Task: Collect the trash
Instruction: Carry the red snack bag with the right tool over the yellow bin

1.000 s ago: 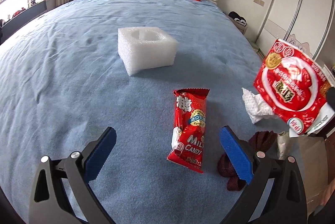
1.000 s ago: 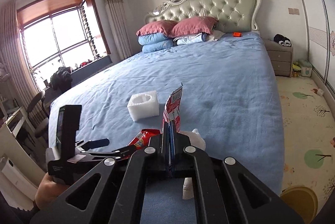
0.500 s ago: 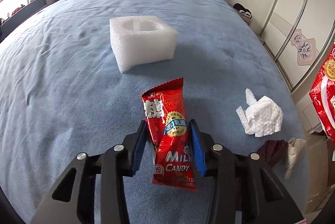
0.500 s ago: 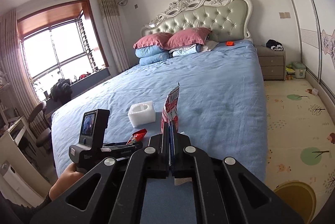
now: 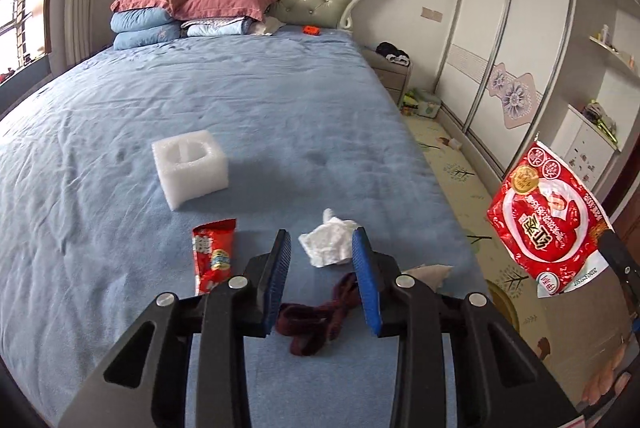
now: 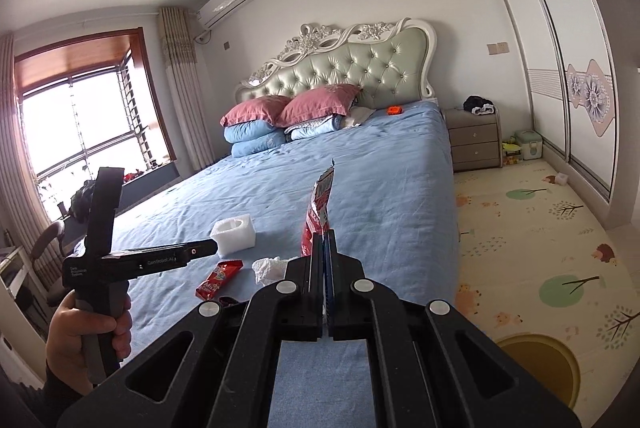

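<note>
Mid-collection. Right claw (image 6: 324, 240) pressed together, pinching red snack bag (image 5: 548, 216), held in air off the bed's right edge. Left claw (image 5: 322, 260) spread, empty, hovering above blue bed (image 5: 240, 108), lined up toward crumpled tissue (image 5: 330, 242). Candy wrapper (image 5: 212, 252) lying just left of it; foam block (image 5: 190, 166) farther up; dark red cloth (image 5: 316, 320) beneath. Next move, likely: lower, straddle tissue, close gently.
</note>
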`<state>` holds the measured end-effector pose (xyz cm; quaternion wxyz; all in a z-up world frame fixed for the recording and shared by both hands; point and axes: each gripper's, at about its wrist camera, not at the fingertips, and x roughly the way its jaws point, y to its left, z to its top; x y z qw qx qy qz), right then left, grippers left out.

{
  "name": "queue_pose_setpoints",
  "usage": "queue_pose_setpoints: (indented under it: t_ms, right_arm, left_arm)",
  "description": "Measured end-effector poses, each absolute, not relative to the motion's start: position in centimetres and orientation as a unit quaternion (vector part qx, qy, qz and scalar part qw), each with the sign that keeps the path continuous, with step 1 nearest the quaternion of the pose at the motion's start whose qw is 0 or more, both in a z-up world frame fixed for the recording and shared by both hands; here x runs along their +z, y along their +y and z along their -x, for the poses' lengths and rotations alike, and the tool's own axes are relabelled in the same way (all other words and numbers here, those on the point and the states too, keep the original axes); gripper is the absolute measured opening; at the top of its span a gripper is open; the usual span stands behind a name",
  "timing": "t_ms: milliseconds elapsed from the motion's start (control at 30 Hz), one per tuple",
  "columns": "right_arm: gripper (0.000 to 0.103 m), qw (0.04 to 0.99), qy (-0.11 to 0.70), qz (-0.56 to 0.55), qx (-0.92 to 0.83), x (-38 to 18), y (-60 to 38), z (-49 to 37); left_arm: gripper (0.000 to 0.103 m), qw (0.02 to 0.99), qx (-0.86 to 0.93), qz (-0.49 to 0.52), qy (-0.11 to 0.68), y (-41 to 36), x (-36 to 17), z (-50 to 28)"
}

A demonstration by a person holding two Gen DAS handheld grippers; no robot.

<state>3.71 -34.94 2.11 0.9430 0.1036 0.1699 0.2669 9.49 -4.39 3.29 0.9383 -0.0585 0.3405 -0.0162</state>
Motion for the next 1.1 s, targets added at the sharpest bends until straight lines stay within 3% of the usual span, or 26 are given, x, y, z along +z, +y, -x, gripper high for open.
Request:
queue_pose_setpoints:
  t_ms: [633, 1100]
  right_arm:
    - [0.002, 0.953, 0.217, -0.17, 0.123, -4.2, -50.3, -0.1]
    - [0.002, 0.936, 0.271, -0.214, 0.071, -10.8, -56.4, -1.2]
  left_arm:
    - [0.034, 0.877, -0.231, -0.039, 0.42, -29.1, -2.1, -11.2]
    - [0.033, 0.825, -0.25, -0.082, 0.5, -37.7, -9.1, -15.4]
